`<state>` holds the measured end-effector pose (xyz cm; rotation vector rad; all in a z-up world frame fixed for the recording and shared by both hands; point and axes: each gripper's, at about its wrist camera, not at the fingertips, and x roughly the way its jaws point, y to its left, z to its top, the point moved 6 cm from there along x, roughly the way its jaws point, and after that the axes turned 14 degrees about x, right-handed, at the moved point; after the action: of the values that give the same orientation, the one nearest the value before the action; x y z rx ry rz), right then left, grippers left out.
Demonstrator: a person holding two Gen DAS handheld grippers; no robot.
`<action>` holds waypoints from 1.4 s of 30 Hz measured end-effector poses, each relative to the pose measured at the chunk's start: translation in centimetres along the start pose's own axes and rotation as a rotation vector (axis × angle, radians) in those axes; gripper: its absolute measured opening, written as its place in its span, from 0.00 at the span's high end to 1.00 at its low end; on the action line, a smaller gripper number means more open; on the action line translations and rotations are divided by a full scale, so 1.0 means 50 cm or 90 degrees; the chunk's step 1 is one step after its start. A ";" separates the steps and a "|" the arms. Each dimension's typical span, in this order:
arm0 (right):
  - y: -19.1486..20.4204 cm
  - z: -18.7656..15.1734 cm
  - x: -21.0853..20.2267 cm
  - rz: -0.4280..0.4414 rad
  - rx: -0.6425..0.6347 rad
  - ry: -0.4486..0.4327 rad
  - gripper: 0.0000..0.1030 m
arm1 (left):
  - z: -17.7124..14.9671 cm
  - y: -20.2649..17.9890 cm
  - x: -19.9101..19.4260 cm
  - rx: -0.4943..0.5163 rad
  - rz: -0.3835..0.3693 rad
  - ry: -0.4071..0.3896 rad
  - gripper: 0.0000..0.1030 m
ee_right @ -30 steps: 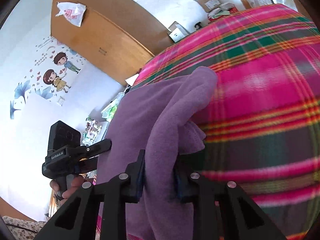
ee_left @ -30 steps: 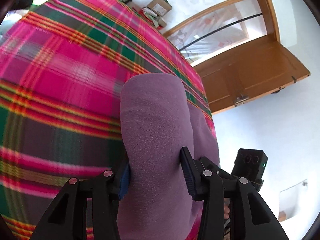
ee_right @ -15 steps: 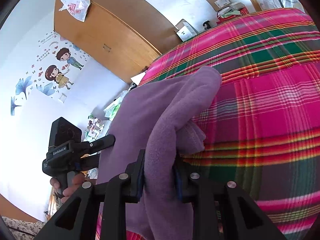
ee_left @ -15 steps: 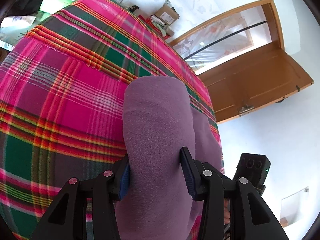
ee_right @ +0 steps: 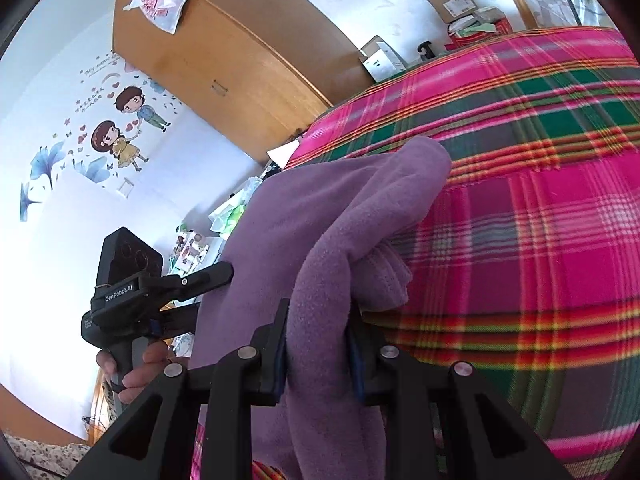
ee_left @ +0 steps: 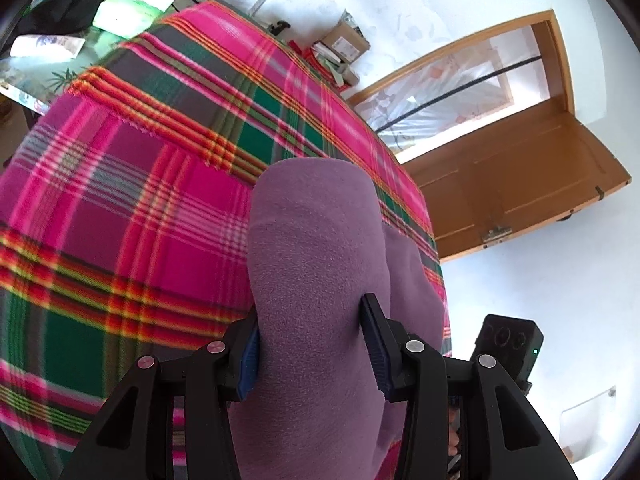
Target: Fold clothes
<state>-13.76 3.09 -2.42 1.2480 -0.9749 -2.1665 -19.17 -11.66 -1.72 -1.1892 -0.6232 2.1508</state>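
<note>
Both tongs, left tongs (ee_left: 310, 346) and right tongs (ee_right: 316, 346), pinch a purple fleece garment (ee_left: 316, 248) above the plaid blanket (ee_left: 120, 220) (mid-fold, seemingly); next calls for laying it down evenly.

A home bedroom: plaid blanket (ee_left: 152, 208), wooden wardrobe (ee_right: 224, 68), cartoon wall stickers (ee_right: 120, 128), cardboard boxes (ee_left: 346, 42)

Black gripper frames (ee_left: 312, 360) with silver screws, blue-padded jaws, "GenRobot.AI" lettering.
</note>
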 end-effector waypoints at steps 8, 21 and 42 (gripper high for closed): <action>0.025 0.012 0.042 0.006 -0.018 0.003 0.75 | 0.018 0.033 -0.026 -0.008 0.023 -0.015 0.54; -0.001 0.023 0.064 -0.028 -0.007 -0.012 0.72 | 0.021 0.076 -0.016 -0.027 0.041 -0.008 0.54; -0.036 0.005 0.011 -0.126 -0.015 -0.056 0.59 | -0.038 0.099 -0.080 -0.051 0.107 -0.019 0.45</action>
<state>-14.30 3.97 -4.01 1.2955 -0.8905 -2.3947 -17.18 -17.73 -3.52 -1.2950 -0.6479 2.3069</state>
